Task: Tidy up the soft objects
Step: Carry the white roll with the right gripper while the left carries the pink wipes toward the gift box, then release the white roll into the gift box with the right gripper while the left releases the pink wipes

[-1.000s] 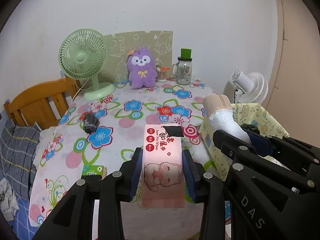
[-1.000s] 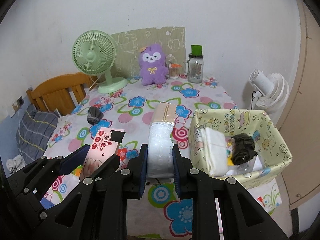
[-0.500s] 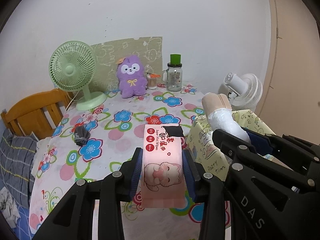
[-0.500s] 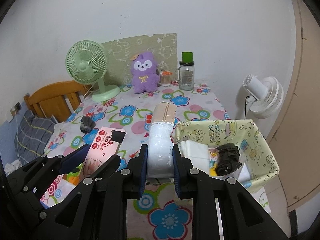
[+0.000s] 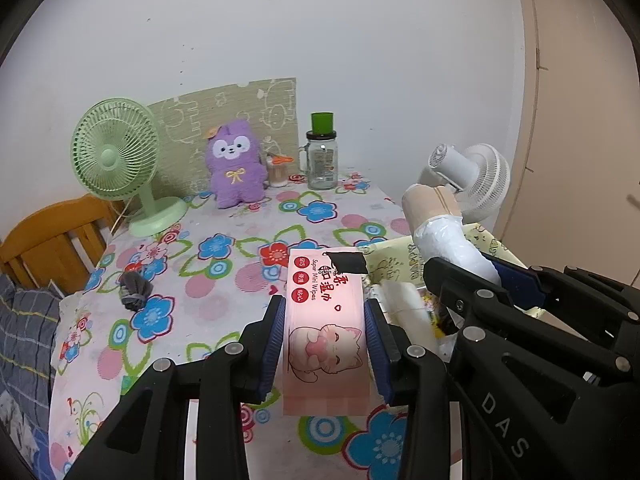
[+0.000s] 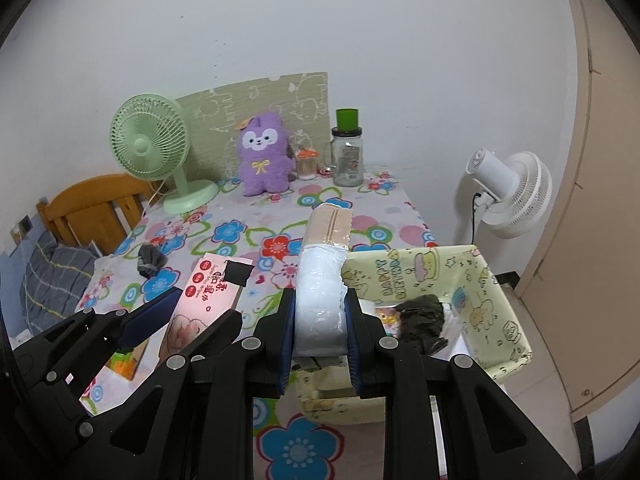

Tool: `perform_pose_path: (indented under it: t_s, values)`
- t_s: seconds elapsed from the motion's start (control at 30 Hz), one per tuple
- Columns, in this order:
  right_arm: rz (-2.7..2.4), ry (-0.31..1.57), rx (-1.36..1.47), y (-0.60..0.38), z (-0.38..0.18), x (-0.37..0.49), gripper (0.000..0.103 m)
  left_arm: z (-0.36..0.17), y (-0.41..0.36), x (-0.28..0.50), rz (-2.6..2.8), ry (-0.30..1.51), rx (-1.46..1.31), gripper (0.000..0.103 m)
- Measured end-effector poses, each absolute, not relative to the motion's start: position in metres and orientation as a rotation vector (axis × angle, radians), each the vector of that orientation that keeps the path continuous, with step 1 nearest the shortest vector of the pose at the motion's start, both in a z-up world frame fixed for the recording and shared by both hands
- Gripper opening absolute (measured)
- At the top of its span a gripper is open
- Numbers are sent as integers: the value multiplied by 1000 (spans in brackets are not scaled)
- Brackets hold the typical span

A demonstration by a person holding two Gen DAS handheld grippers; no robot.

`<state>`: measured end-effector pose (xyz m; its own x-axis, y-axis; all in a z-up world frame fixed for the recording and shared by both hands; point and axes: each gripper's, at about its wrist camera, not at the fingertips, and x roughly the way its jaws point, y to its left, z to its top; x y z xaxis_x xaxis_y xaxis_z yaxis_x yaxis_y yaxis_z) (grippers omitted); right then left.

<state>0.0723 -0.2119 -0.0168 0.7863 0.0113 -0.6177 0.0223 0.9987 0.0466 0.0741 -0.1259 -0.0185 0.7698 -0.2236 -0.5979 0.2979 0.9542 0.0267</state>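
Left tool [image 5: 325, 334] is gripping a flat pink pack of wet wipes with a cartoon cat print [image 5: 326, 316], its blue pads pressing on the pack's two long sides; the pack is sticking out toward 12 o'clock past the fingertips, a black tape patch at its far end. Right tool [image 6: 320, 322] is clamping narrowly on a white plastic-wrapped roll with a beige end [image 6: 323, 276], the beige end pointing to 12 o'clock, beyond the tips.

Both packs are hanging above the surface with the flower-print cloth [image 5: 224, 280], not touching it. In the right wrist view the roll is sitting over the near left rim of the open yellow cartoon-print fabric box [image 6: 480, 292], which is lying at 3 o'clock from the tool. Inside the box: a dark crumpled soft item [image 6: 422, 318] and a white folded item, partly hidden. In the left wrist view the wipes pack is just left of that box's corner, with the right tool crowding in from 3 o'clock.

A small grey rolled sock [image 5: 134, 290] is lying at 10 o'clock on the cloth, well apart from both tools. Along the far edge: green desk fan [image 5: 116, 160], purple plush toy [image 5: 236, 168], glass jar with green lid [image 5: 321, 156]. The middle of the surface is open. The right edge is dropping off beside the box, a white standing fan [image 6: 508, 196] beyond it.
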Motion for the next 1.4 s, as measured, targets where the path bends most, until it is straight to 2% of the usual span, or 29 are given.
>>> perform_pose_path:
  t_s: [1.4]
  values:
    - [-74,726,133,-314,-53,96,26,-56,-231,113,-449,722,193,41]
